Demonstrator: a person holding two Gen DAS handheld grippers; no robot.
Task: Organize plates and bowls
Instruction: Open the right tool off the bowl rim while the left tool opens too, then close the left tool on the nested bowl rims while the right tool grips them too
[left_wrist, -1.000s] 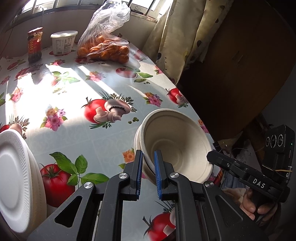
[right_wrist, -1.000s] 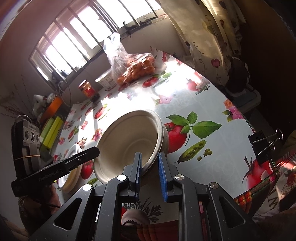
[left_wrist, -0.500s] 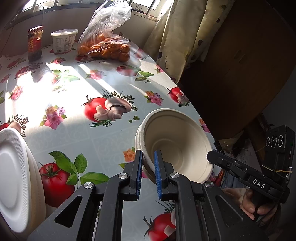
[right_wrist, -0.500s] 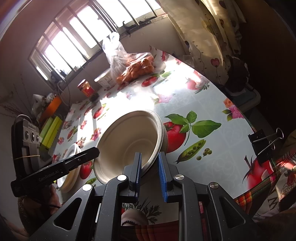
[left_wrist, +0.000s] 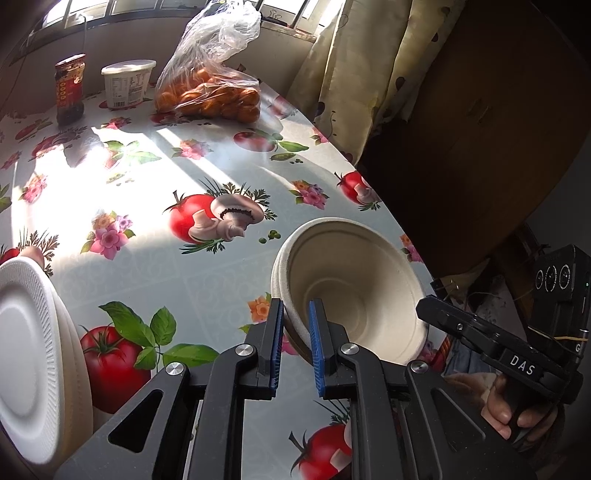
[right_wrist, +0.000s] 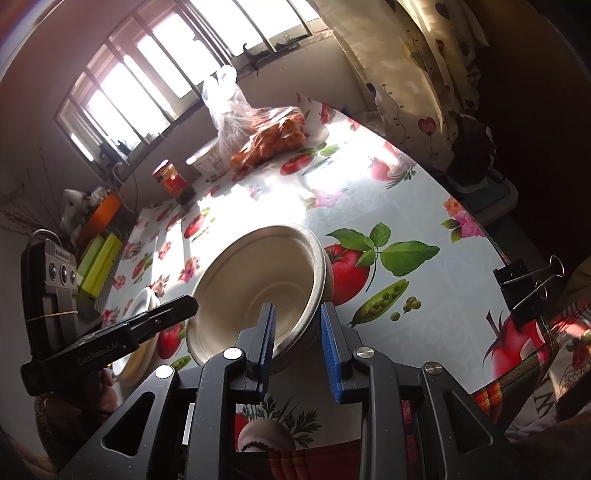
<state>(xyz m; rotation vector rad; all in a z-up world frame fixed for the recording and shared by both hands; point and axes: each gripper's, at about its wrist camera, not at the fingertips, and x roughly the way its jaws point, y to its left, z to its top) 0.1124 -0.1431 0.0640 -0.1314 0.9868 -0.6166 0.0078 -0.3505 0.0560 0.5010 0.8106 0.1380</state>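
- The stack of beige moulded-fibre bowls (left_wrist: 354, 291) is seen at the table's near right edge, at about 4 o'clock in the left wrist view, tilted with its mouth towards the cameras.
- The near rim of the stack is pinched between the blue pads of the left gripper (left_wrist: 296, 341), whose jaws are nearly closed on it.
- The right gripper (right_wrist: 298, 338) is held part-open; the far rim of the stack lies between its jaws, against the left pad, with a gap at the right pad.
- The step is judged to be a release by the right side, so the stack should be kept steady by the left pinch and lowered flat before being let go, since one thin rim is a weak hold.
- The white foam plates (left_wrist: 33, 354), stacked at 8 o'clock, are cut off by the frame edge; their number cannot be told.
- How many bowls are nested is hard to make out; at least two rims are suggested.
- The stack's base and its contact with the flowered vinyl tablecloth (left_wrist: 155, 266) are hidden by the grippers.
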